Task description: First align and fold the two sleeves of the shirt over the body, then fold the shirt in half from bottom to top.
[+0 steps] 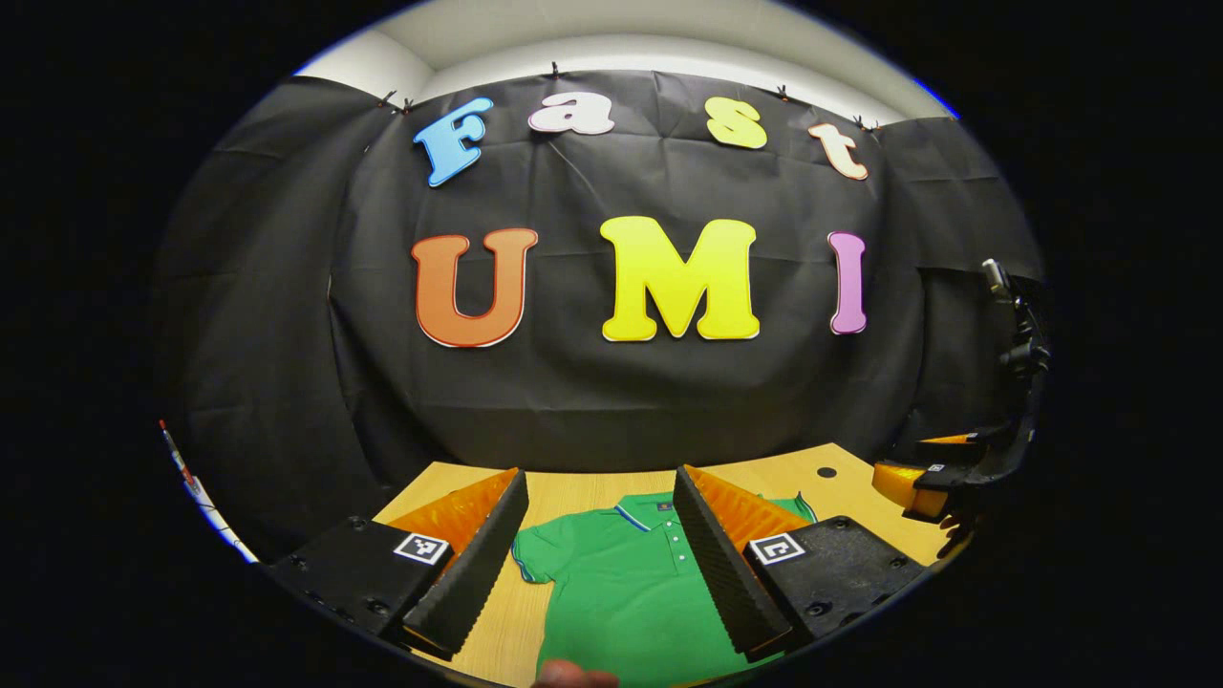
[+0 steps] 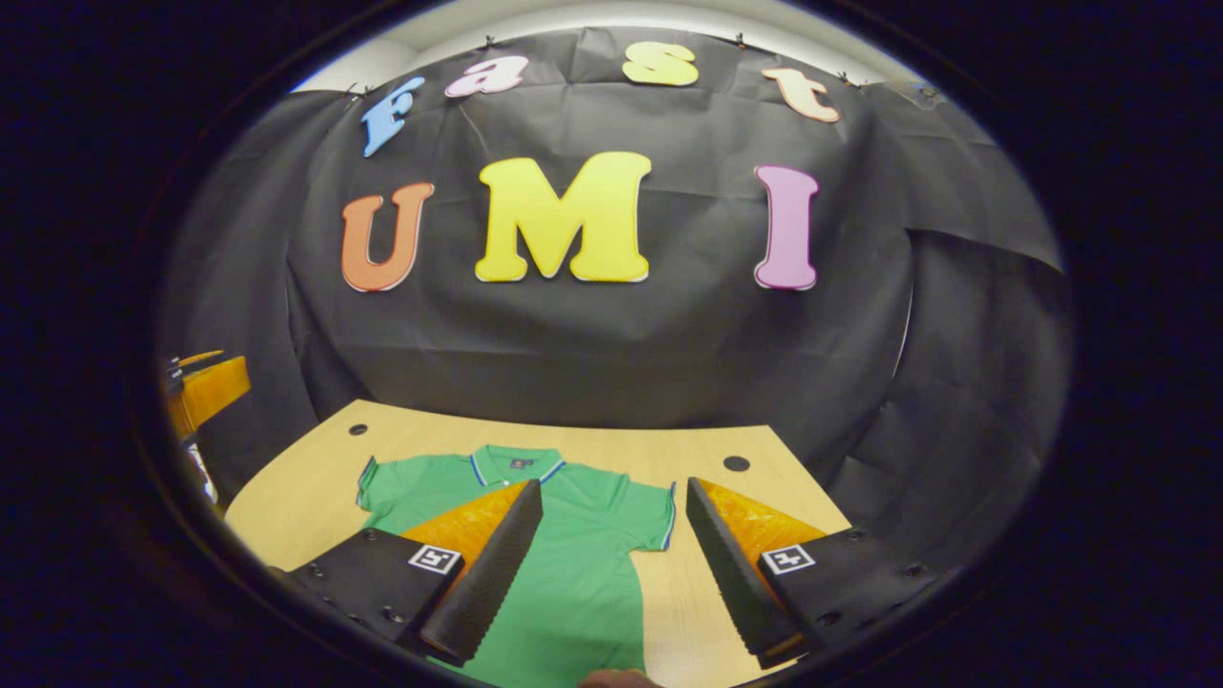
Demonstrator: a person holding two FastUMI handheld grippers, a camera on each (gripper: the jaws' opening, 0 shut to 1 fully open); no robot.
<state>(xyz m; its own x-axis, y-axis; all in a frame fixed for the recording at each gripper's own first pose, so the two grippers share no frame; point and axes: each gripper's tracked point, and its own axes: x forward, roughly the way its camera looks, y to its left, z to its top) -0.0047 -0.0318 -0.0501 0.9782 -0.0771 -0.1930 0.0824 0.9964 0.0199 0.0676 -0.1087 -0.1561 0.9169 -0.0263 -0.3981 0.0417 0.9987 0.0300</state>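
Note:
A green polo shirt (image 1: 621, 583) lies flat and face up on the wooden table (image 1: 573, 489), collar toward the wall. My left gripper (image 1: 600, 473) hovers above it, open, with nothing between its fingers; the shirt's left sleeve (image 1: 530, 559) is spread out beside the body. In the right gripper view the shirt (image 2: 583, 564) has both short sleeves spread, one (image 2: 382, 487) at the left and one (image 2: 650, 521) near my right gripper (image 2: 613, 483), which stands open and empty above the shirt's right side.
The right gripper (image 1: 922, 483) shows at the far right of the left gripper view, and the left gripper (image 2: 205, 382) at the left edge of the right gripper view. The table (image 2: 315, 487) has round holes (image 2: 736, 463) near its back corners. A fingertip (image 1: 573, 677) pokes in at the bottom.

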